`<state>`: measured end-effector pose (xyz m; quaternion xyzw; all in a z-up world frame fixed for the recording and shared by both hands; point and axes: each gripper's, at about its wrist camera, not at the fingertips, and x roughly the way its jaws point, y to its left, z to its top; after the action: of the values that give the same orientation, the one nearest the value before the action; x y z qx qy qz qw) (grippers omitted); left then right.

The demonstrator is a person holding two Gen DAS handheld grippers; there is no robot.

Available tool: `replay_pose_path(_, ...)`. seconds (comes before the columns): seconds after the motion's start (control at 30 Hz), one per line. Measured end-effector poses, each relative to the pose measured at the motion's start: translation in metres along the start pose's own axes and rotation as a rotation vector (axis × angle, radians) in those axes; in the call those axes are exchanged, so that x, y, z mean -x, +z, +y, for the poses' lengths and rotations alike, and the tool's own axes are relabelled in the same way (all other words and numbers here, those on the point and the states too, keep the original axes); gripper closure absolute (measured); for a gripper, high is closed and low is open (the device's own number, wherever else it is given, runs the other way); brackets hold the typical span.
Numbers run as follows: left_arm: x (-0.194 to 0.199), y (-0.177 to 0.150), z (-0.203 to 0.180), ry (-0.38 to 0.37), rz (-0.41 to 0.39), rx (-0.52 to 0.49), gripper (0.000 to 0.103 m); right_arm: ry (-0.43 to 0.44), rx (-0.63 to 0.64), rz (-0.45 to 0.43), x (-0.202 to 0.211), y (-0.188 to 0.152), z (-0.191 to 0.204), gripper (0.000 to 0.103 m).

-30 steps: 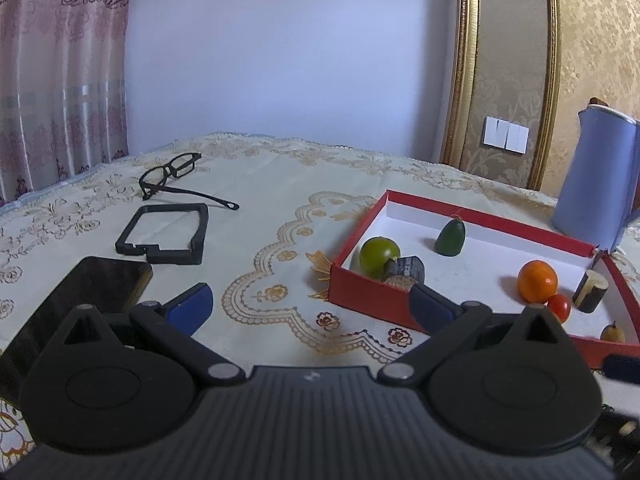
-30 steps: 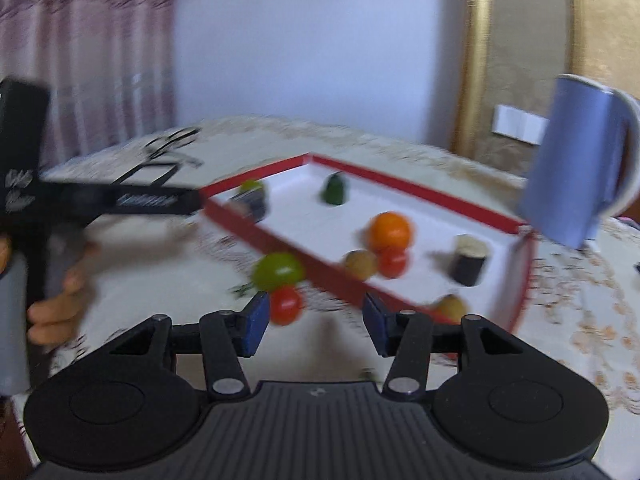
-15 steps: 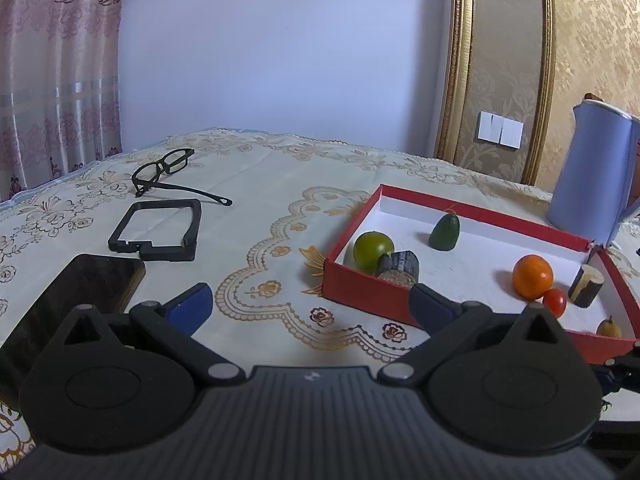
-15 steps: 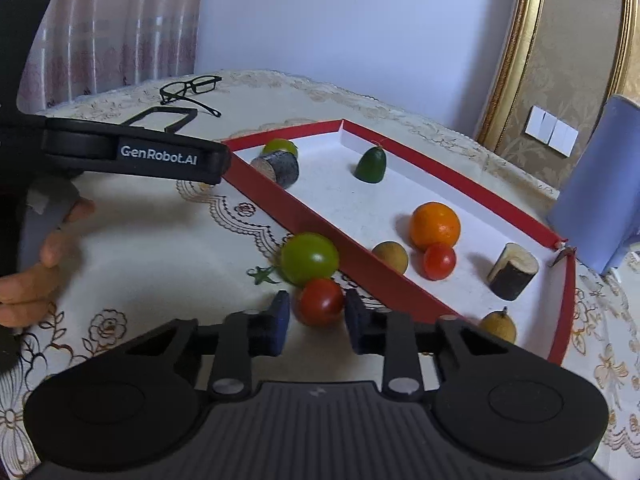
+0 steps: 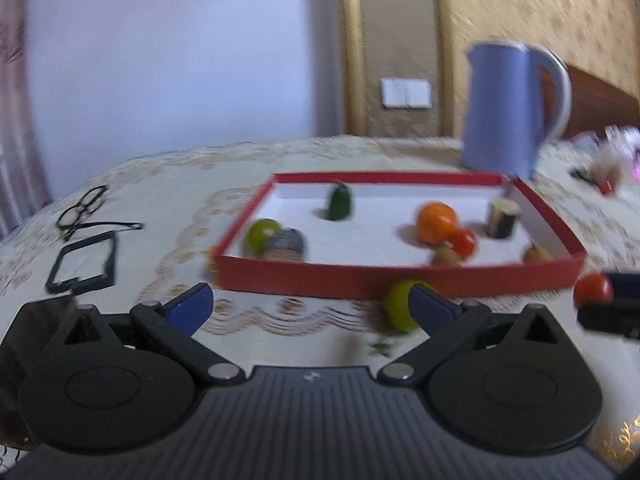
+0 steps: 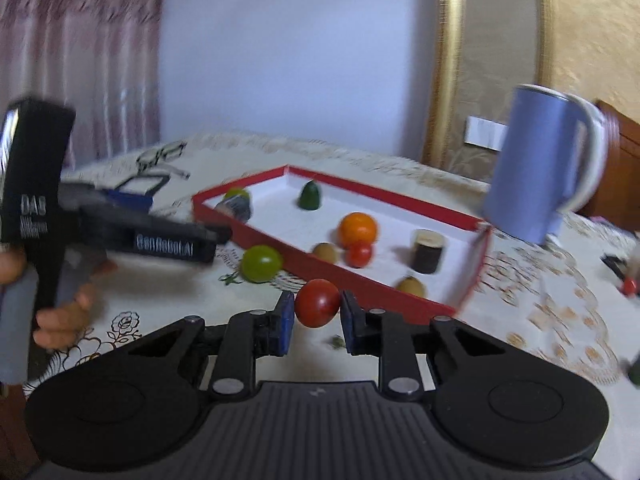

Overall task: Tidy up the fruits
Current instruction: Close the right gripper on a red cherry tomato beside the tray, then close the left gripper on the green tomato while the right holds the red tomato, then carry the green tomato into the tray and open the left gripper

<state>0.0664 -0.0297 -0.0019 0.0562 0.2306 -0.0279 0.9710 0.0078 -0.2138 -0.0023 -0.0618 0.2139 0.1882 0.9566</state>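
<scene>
My right gripper [image 6: 316,318] is shut on a red tomato [image 6: 318,307], held just above the cloth in front of the red box [image 6: 280,237]. The tomato also shows at the right of the left wrist view [image 5: 593,290]. A green tomato [image 6: 261,263] lies on the cloth outside the box's near wall; in the left wrist view it [image 5: 399,309] sits just by my right fingertip. My left gripper [image 5: 306,304] is open and empty. Inside the box lie an orange [image 6: 357,229], a small red tomato [image 6: 359,254], an avocado [image 6: 310,196], and other small fruits.
A blue kettle [image 5: 510,110] stands behind the box's far right corner. Glasses [image 5: 82,208] and a black frame [image 5: 82,262] lie on the cloth at the left. Two wood-like cylinders [image 6: 428,251] sit inside the box. Small items [image 6: 628,286] lie at the far right.
My right gripper closed on the red tomato and lifted it off the cloth. My left gripper swung right, toward the box front and the green tomato.
</scene>
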Motion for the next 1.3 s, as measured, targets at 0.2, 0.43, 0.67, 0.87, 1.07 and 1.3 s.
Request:
replay_pose_path(0.2,-0.012,0.002,-0.028,-0.029,0.06,-0.055,0.015,-0.017,-0.057,-0.031,0.017,-0.007,-0.018,0.079)
replay_pose_path(0.43,-0.024,0.004,-0.037,-0.082,0.119,-0.024,0.044,-0.004,-0.079,-0.039,0.019,-0.015,-0.02,0.079)
replay_pose_path(0.67,-0.029,0.004,-0.035,-0.117,0.15,0.018,0.07,0.007,-0.093,-0.042,0.021,-0.019,-0.021,0.079)
replay_pose_path(0.87,-0.025,0.003,-0.031,-0.113,0.152,0.029,0.071,0.013,-0.105,-0.05,0.026,-0.019,-0.021,0.079)
replay_pose_path(1.07,-0.013,0.009,-0.02,-0.065,0.114,0.029,0.071,0.016,-0.108,-0.061,0.031,-0.019,-0.021,0.079)
replay_pose_path(1.3,-0.005,0.029,-0.011,-0.028,0.064,0.017,0.071,0.024,-0.11,-0.07,0.035,-0.02,-0.02,0.079)
